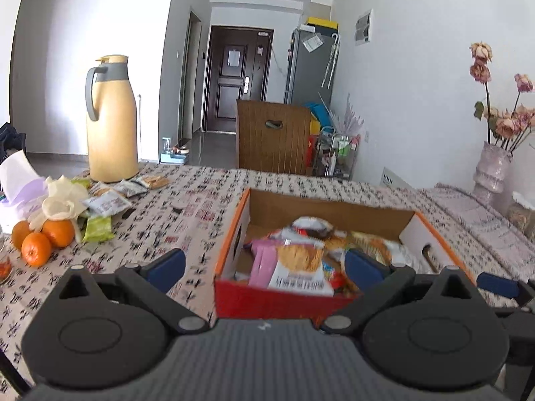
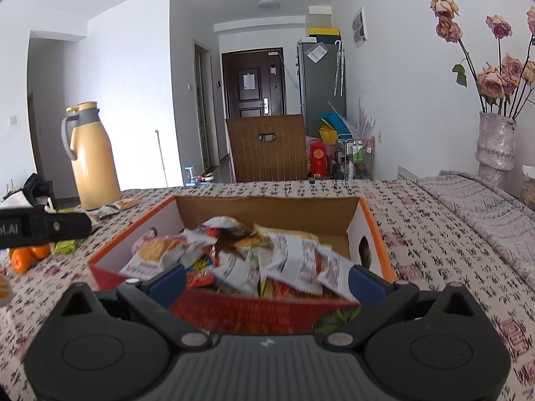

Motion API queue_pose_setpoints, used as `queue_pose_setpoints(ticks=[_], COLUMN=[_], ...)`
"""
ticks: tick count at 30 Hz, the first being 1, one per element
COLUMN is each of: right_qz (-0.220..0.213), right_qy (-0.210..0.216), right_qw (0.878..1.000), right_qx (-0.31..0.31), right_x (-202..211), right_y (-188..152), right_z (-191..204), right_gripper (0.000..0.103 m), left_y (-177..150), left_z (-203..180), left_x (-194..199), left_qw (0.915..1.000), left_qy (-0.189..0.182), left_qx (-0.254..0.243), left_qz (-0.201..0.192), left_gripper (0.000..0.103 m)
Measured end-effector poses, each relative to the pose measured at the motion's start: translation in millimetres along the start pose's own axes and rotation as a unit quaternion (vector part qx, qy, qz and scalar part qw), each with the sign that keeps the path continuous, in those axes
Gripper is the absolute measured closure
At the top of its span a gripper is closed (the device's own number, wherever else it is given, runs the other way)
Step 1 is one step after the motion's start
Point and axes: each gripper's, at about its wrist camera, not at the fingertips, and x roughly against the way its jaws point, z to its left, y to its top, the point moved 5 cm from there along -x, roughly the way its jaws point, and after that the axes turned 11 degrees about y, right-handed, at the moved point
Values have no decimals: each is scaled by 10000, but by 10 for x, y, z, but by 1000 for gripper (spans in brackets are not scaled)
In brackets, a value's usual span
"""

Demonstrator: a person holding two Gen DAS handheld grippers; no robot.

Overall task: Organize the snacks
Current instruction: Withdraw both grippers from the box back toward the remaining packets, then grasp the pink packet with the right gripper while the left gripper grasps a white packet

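Note:
An orange-rimmed cardboard box [image 1: 234,230] [image 2: 371,230] sits on the patterned tablecloth, filled with several snack packets [image 1: 297,260] [image 2: 277,257]. More loose packets [image 1: 110,202] lie at the left by the flask; some show in the right wrist view [image 2: 110,210]. My left gripper [image 1: 264,267] is open and empty, its fingers straddling the box's near left corner. My right gripper [image 2: 267,282] is also open and empty, just before the box's near wall. The left gripper's side [image 2: 43,225] juts in at the left of the right wrist view.
A tall yellow flask [image 1: 112,120] [image 2: 90,157] stands at the back left. Oranges [image 1: 43,237] [image 2: 28,255], a tissue pack [image 1: 20,180] and crumpled wrappers lie left. A vase of dried roses [image 1: 491,163] [image 2: 495,140] stands at the right. A wooden chair back [image 1: 272,133] is behind the table.

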Motion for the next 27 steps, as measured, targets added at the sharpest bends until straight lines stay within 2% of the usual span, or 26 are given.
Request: queue_pose_setpoints(ticks=[11, 19, 27], right_qz=[346, 635, 819], right_qy=[58, 114, 70], right_qw=[9994, 9977, 9964], right_qx=[-58, -225, -211], right_x=[227, 207, 80], right_y=[-335, -530, -572], right_z=[49, 29, 60], right_gripper=[0, 0, 0], left_y=[-414, -644, -758], left_z=[246, 330, 367], left_x=[55, -4, -128], left_qw=[9994, 9986, 9987], left_qy=[89, 26, -76], left_qx=[-120, -261, -97], left_qz=[315, 454, 504], left_gripper=[0, 0, 0])
